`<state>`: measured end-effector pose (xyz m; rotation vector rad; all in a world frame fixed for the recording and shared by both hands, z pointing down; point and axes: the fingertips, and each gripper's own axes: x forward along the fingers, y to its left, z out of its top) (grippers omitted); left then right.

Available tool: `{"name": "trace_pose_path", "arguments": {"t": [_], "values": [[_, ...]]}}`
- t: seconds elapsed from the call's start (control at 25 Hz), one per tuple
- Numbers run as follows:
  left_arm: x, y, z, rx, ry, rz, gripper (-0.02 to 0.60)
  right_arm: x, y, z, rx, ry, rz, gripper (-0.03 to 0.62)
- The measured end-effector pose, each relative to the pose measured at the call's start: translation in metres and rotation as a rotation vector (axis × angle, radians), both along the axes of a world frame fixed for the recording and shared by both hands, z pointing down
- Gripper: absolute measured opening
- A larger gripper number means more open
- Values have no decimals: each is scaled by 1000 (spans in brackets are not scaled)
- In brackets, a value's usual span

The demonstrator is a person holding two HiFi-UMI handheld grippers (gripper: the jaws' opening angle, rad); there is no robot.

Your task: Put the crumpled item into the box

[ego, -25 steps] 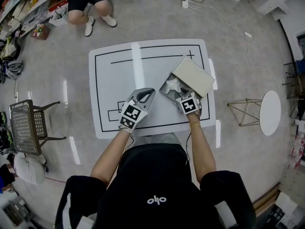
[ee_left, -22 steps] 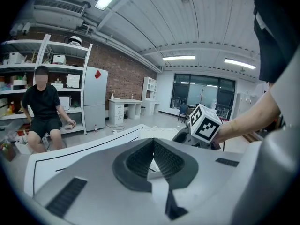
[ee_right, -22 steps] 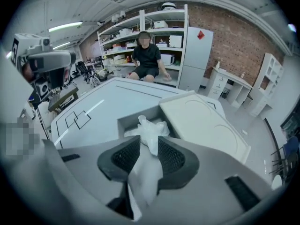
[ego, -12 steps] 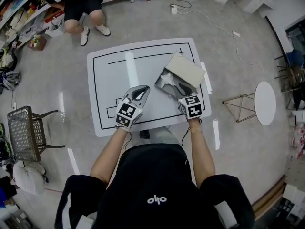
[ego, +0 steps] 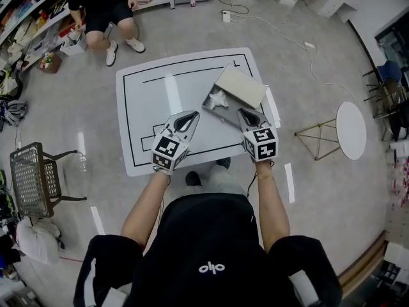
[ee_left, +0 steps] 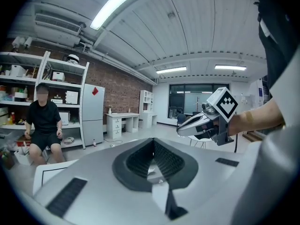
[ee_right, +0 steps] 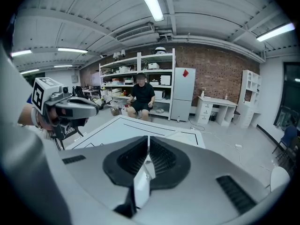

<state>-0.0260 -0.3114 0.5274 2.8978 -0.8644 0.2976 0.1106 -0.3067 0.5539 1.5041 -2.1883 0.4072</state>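
Note:
The open grey box lies on the right part of the white table, its lid tilted back. The white crumpled item rests inside the box at its left end. My right gripper hovers just in front of the box, clear of it. Its jaws have just been closing and now meet with nothing between them. My left gripper hangs above the table's front middle, also shut and empty.
A person sits on the floor beyond the table's far left corner. A wire chair stands to the left. A round white side table and a wire stand stand to the right. Shelving lines the far wall.
The right gripper has pulled back from the box and risen, leaving the crumpled item inside, and its jaws have gone from wide open to shut. The left gripper has risen too.

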Motion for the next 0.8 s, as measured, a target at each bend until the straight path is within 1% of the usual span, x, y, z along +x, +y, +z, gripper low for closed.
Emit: {"name": "trace_pose_path", "arguments": {"t": [0.24,0.4,0.8], "values": [[15,8,-8,17,-2,-24,8,22,13,-8,8,-15,0,11],[31,8,-9,12,-3,-70,6,43,18,-13,23,-28,-27,11],[95,16,-16,27,-10,-142,7,102,29,-24,54,-50,-128,10]]}}
